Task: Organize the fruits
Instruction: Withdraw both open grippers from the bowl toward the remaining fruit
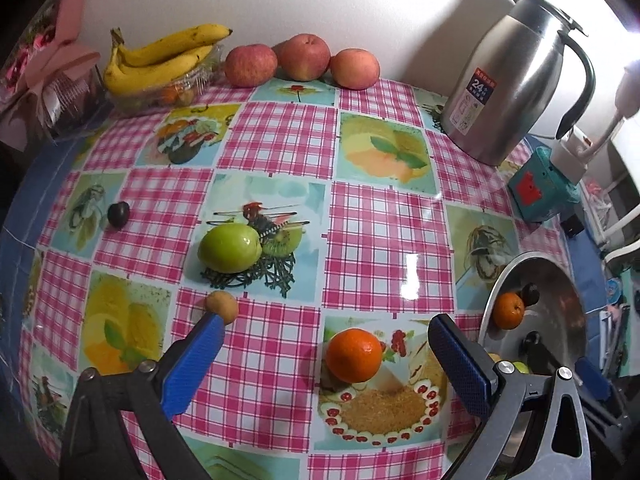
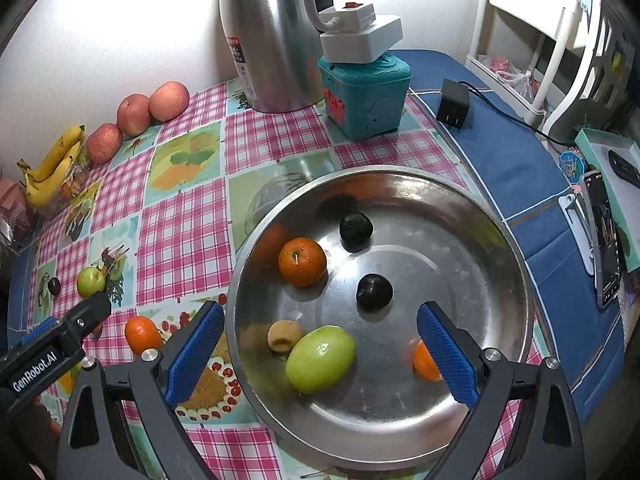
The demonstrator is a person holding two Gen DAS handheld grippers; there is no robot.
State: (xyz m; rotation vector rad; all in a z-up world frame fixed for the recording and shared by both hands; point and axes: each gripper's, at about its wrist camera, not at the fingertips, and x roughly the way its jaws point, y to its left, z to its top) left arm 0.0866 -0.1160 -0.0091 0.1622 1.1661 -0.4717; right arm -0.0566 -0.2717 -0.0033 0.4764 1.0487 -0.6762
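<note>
My left gripper (image 1: 326, 326) is open above the table, its blue pads either side of an orange (image 1: 353, 355) on the cloth. A green apple (image 1: 230, 248), a small tan fruit (image 1: 222, 305) and a dark plum (image 1: 118, 213) lie further off. My right gripper (image 2: 320, 322) is open and empty over a steel bowl (image 2: 508, 240). The bowl holds an orange (image 2: 302, 262), two dark plums (image 2: 374, 291), a green apple (image 2: 320, 359), a tan fruit (image 2: 283, 336) and another orange (image 2: 425, 361) partly hidden by my right finger.
Bananas (image 1: 160, 58) in a clear tray and three red apples (image 1: 304, 58) sit along the back wall. A steel kettle (image 1: 516, 92) and a teal box (image 1: 542, 188) stand at the right. A charger (image 2: 453, 104), cable and phone (image 2: 604, 240) lie on the blue cloth.
</note>
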